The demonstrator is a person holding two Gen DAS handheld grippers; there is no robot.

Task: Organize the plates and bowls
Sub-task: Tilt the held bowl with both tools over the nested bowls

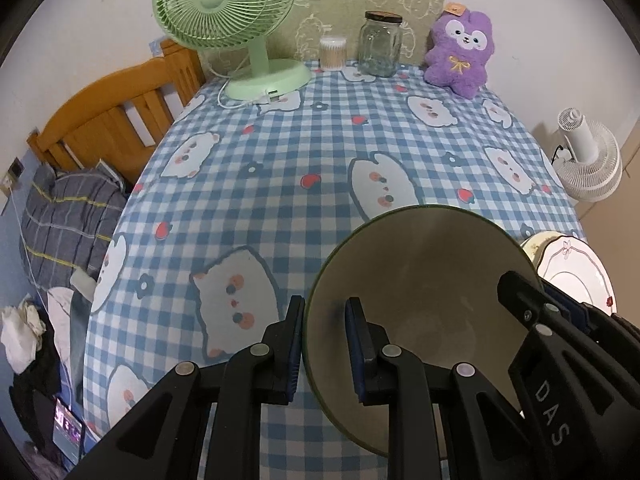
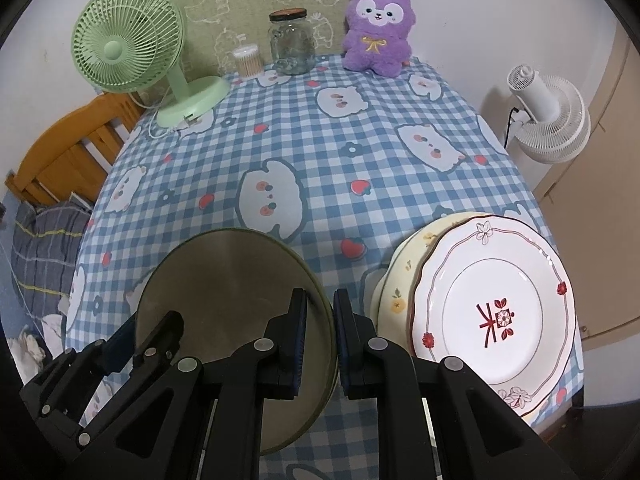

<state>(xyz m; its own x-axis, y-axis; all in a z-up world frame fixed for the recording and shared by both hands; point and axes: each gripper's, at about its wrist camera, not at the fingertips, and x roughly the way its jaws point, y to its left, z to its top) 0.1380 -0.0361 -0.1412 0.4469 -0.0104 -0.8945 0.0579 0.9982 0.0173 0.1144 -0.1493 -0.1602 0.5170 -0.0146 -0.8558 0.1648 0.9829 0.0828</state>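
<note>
White plate shows fully only in right-wrist view.

Left gripper and right gripper both angle steeply down, each clamped on a rim.

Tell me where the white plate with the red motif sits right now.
In the right wrist view the white plate lies at lower right, near the table's right edge, atop a yellow floral plate, beside the green bowl both grippers hold.
</note>
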